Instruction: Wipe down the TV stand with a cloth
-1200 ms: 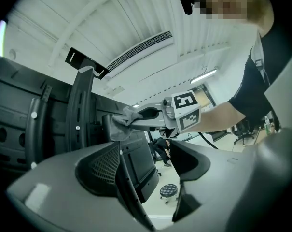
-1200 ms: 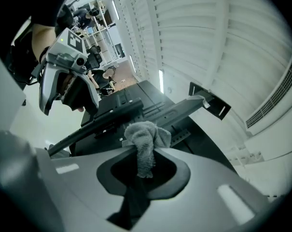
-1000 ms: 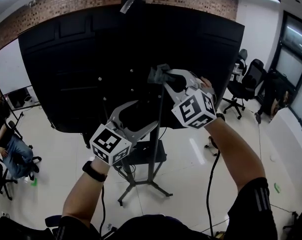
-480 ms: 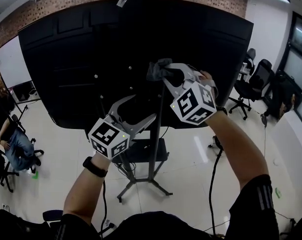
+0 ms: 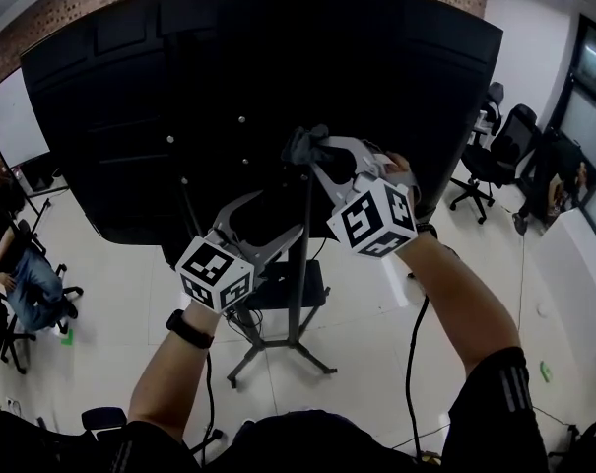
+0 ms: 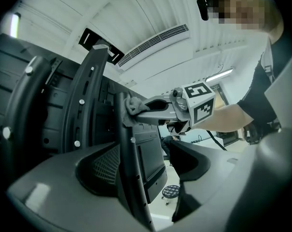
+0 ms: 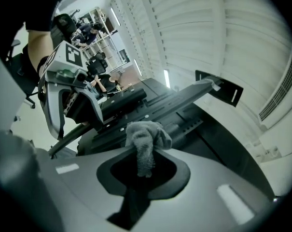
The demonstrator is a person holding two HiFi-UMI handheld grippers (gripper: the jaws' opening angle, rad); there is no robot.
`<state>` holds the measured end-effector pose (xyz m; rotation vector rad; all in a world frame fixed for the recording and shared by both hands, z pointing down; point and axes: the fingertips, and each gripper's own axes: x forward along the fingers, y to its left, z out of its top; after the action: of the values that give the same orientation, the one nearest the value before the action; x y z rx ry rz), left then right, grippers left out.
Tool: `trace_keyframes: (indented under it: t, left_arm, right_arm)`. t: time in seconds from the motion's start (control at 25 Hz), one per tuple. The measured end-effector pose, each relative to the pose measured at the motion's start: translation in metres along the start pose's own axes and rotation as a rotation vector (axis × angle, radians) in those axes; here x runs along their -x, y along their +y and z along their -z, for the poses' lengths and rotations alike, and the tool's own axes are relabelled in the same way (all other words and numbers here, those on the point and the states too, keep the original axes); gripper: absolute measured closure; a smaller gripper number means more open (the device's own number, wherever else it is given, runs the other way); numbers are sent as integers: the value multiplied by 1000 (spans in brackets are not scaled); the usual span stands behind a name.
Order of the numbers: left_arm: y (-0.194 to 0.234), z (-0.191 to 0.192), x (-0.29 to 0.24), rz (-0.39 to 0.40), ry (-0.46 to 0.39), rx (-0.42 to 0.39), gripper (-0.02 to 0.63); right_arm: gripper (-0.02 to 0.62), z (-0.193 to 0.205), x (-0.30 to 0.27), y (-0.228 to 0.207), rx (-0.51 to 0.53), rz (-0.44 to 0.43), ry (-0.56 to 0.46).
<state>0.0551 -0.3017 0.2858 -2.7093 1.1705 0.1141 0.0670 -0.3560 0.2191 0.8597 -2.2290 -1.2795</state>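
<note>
Wiping the upright looks like the step in hand. The right claw (image 5: 305, 154) is clenched on a crumpled grey cloth (image 7: 146, 138), which presses at its tip against the slim upright pole (image 5: 297, 274) of the black metal TV stand (image 5: 268, 302). Below it, the left claw (image 6: 148, 161) is spread apart with that pole in its gap. The next move calls for dragging the cloth down the pole with steady pressure.

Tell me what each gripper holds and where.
Right gripper: shut on the grey cloth, pinched at a bunched fold, one end hanging loose. Left gripper: holds nothing; its jaws stand apart around the stand pole.
</note>
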Motion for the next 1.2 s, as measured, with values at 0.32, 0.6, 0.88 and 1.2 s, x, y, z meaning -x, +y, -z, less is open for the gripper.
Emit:
trace_keyframes:
  t: [0.32,0.6,0.88,1.2]
  left_arm:
    - [-2,33,3,-20,31,49,258]
    - [-2,68,7,-37,64,99,258]
    - [-6,108,11,-45,108,141,258]
    - [-12,155,19,-52,158,202,258]
  right_arm:
    - [554,25,-4,50,4,-85,21]
    - [554,35,-1,63,-27,-41,-7]
    - [554,61,-7,113,7,-107,20]
    - [555,86,-11,170,12,-172,39]
